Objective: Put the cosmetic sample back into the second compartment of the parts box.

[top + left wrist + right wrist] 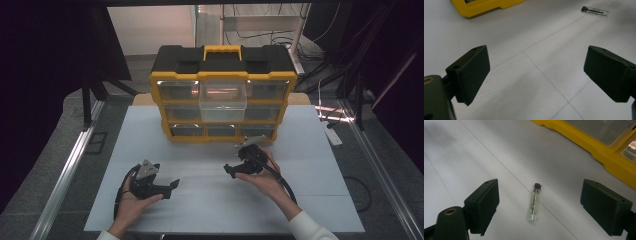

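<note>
A small clear tube (533, 206) with a black cap and a thin dark bit inside lies flat on the white table. My right gripper (540, 207) hovers just above it, open, with one jaw on each side of the tube and neither touching it. In the high view the right gripper (229, 171) points left, in front of the yellow and black drawer organizer (222, 75). The left gripper (171, 189) is held low at the front left, open and holding nothing. From the left gripper view (536, 75) the tube (595, 10) lies far off at the top right.
One clear drawer (223, 100) in the organizer's top row is pulled partway out. The organizer's yellow base (599, 147) runs close behind the tube. A white power strip (332, 135) lies at the table's right edge, and cables hang behind the table.
</note>
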`<act>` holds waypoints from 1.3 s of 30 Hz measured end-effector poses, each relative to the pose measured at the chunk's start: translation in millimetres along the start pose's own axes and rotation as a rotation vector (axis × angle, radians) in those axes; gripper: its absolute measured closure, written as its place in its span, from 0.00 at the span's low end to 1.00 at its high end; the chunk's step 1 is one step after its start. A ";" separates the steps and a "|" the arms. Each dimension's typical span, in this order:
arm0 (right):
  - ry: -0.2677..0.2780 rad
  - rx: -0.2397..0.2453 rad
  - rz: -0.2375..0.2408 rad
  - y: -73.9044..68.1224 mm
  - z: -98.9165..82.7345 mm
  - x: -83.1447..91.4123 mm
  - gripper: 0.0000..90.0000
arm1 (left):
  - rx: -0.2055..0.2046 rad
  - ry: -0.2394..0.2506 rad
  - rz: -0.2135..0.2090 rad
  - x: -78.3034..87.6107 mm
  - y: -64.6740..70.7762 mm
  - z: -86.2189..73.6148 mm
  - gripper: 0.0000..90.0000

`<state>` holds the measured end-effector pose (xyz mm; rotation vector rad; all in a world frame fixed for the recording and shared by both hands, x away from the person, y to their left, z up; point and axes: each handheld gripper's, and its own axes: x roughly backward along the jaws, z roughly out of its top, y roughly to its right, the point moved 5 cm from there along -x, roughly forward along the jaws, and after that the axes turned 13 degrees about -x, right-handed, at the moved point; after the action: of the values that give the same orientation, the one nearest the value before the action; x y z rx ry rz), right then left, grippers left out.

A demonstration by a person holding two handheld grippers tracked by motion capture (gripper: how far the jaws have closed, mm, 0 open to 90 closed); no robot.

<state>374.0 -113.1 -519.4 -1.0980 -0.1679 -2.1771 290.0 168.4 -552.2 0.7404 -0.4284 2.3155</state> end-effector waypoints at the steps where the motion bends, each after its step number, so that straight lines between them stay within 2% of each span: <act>1: -0.006 0.003 -0.005 0.6 -0.2 -1.6 0.18 | 0.001 0.000 0.000 -0.1 0.0 0.1 0.08; 14: -0.054 0.001 -0.035 3.4 -0.8 -14.6 0.17 | 0.000 0.000 -0.001 -0.4 0.4 0.4 0.08; 24: -0.099 0.010 -0.078 6.6 -4.4 -26.7 0.19 | 0.000 0.001 -0.001 -0.2 0.2 0.4 0.08; 34: -0.133 0.011 -0.079 7.3 -7.1 -35.0 0.26 | 0.001 0.002 0.000 -0.3 -0.1 0.3 0.08; 39: -0.145 0.025 -0.083 6.1 -8.8 -37.3 0.35 | 0.001 0.002 -0.001 0.1 -0.3 0.3 0.08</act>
<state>387.2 -101.9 -554.1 -1.2554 -0.3104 -2.1617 290.3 168.5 -551.9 0.7384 -0.4259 2.3159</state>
